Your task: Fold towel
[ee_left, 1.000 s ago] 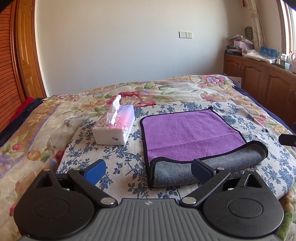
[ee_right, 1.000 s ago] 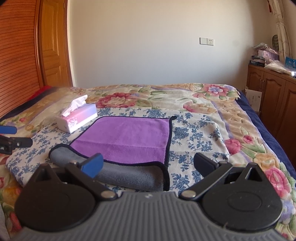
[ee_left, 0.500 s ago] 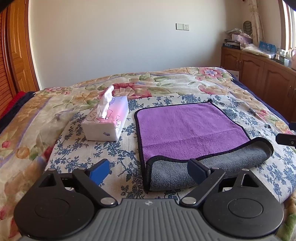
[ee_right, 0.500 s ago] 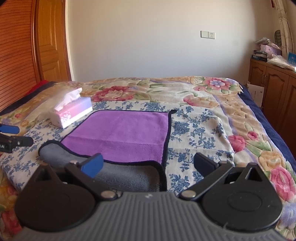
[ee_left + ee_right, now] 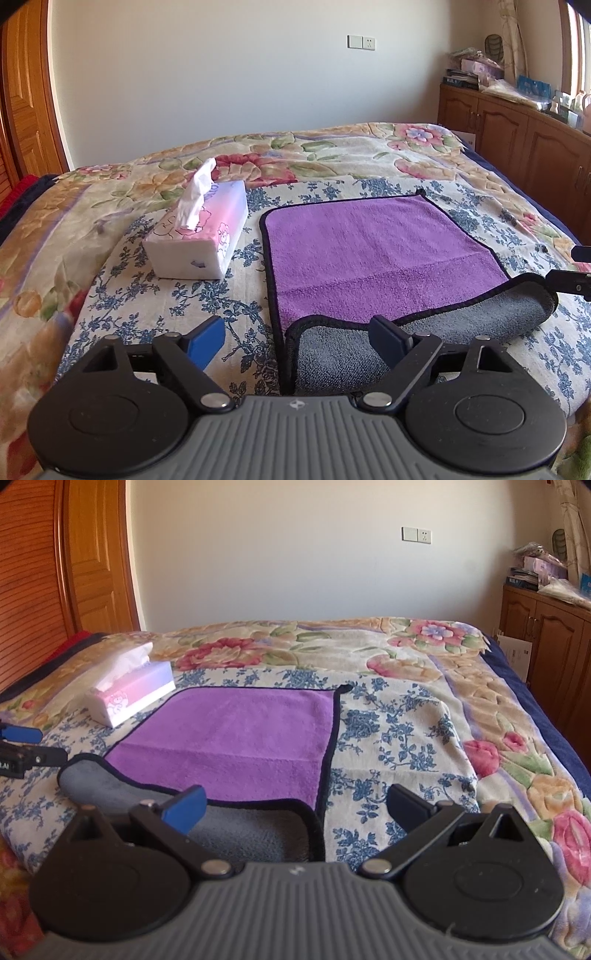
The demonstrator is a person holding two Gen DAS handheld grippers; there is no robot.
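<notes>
A purple towel (image 5: 373,251) with black trim and a grey underside lies on the bed; its near edge is turned over in a loose grey roll (image 5: 480,321). It also shows in the right wrist view (image 5: 236,738), grey roll (image 5: 103,786) at the near left. My left gripper (image 5: 299,343) is open and empty over the towel's near left corner. My right gripper (image 5: 295,808) is open and empty over the near right corner. Each gripper's tip shows at the edge of the other's view, the right (image 5: 576,277) and the left (image 5: 22,746).
A pink and white tissue box (image 5: 199,240) stands left of the towel, also seen in the right wrist view (image 5: 129,694). A blue floral cloth (image 5: 399,746) lies under the towel on the flowered bedspread (image 5: 332,147). Wooden cabinets (image 5: 524,147) stand at the right, a wooden door (image 5: 92,561) at the left.
Both grippers have drawn down and closer to the towel's near edge, so it sits lower and nearer in both views. Both stay open. The towel has not moved.
</notes>
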